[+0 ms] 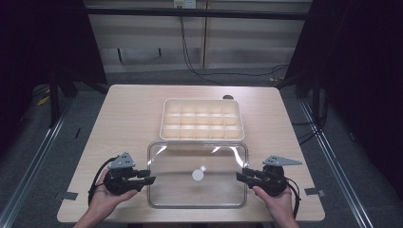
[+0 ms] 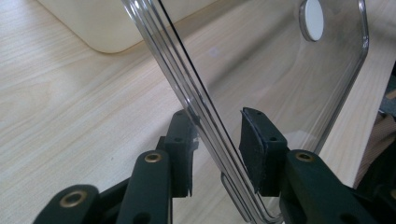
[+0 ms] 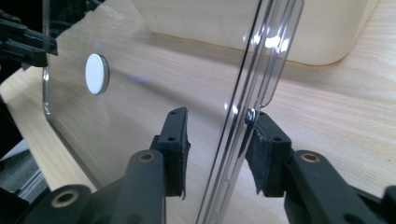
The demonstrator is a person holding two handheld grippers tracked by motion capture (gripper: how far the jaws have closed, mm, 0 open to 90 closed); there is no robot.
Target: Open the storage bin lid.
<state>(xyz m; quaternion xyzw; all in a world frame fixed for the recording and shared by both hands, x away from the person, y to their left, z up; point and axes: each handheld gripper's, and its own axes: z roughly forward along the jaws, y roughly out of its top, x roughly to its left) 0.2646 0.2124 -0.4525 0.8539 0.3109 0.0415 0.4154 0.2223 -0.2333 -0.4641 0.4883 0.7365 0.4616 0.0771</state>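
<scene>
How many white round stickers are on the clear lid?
1: a white round sticker near the middle of the clear lid, which lies on the table in front of the cream tray.

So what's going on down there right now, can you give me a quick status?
Left gripper and right gripper: jaws open, one each side of the clear lid, rim between the pads. Lid flat on the table, in front of the cream compartment tray. Nothing in the way.

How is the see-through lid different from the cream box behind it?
The clear lid is see-through, so the table's wood shows through it; the cream compartment box is solid. The clear lid is flat with one white round spot in its middle; the cream compartment box is split into many small squares. The lid looks bigger and lies nearer the person. Both are rectangles with rounded corners.
</scene>
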